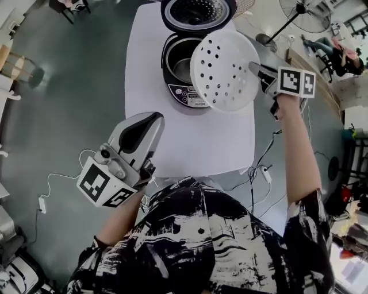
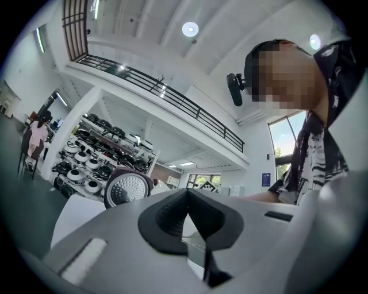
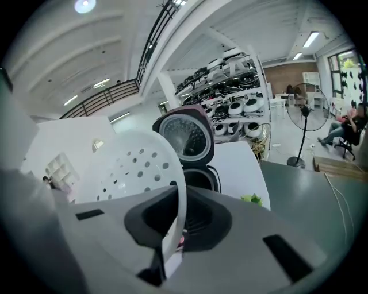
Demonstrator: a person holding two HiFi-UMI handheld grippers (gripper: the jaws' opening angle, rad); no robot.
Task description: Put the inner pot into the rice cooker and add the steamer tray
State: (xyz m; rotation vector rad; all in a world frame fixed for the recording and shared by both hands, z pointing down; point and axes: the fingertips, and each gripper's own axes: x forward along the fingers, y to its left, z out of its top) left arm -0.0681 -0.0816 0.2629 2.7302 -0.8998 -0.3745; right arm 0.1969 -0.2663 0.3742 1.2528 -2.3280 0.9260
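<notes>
Where the tray hangs: the white holed tray [image 1: 224,70] is in the air over the counter [image 1: 190,143], tipped up so its holed bottom faces the person; from the head view it covers the right side of the cooker's mouth.
Right tool [image 1: 257,69]: clenched on the tray's rim, arm stretched out to the right of the cooker; its own view shows the thin white edge pinched between the dark pads, with the tray spreading up and to the left.
Left tool [image 1: 150,123]: jaws closed together with nothing between them, held near the person's body at the counter's near edge, well apart from the cooker.
Cooker [image 1: 175,86]: dark body at the counter's far end, control panel facing the person.
Lid [image 1: 195,12]: swung fully open, upright behind the body, its round inner plate in view.
Inside the cooker: a shiny metal wall shows through the mouth; whether it is the pot cannot be told from here.
Counter: white, bare apart from the cooker.
Room: a standing fan [image 1: 305,14] beyond the counter on the right, and shelves [image 3: 230,97] lined with more cookers in the right tool's view.
</notes>
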